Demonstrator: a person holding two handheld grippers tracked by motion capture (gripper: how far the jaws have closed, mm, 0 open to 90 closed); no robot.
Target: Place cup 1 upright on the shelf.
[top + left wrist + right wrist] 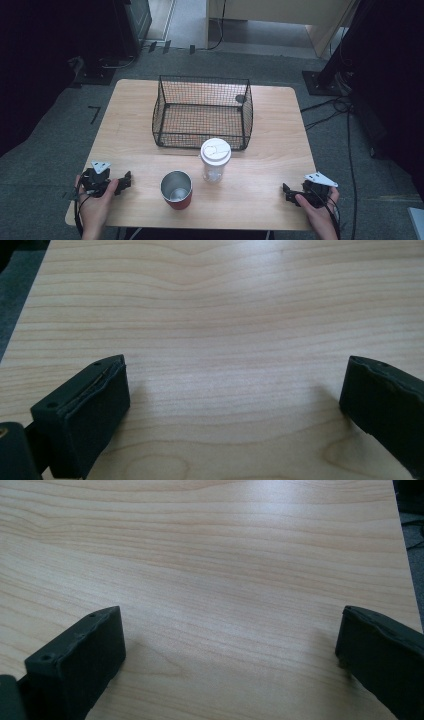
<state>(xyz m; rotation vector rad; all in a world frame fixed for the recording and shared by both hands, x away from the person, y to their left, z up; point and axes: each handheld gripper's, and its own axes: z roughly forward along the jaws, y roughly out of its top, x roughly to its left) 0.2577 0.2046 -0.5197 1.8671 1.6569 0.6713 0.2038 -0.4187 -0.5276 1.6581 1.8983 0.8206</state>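
A red cup with a shiny metal inside (176, 190) stands near the table's front edge, mouth up. Just right of it and a little farther back stands a clear cup with a white lid (215, 159). Behind both sits a black wire basket (202, 112), with nothing in it. My left gripper (126, 180) rests at the front left of the wooden table (265, 190), left of the red cup, jaws wide apart over bare wood (235, 385). My right gripper (287, 192) rests at the front right, also open over bare wood (230, 630).
The table's left edge and grey floor (15, 285) lie close to the left gripper. Cables (330, 107) and black stand bases (325, 82) lie on the carpet to the right of the table. The table's right edge (407, 570) runs near the right gripper.
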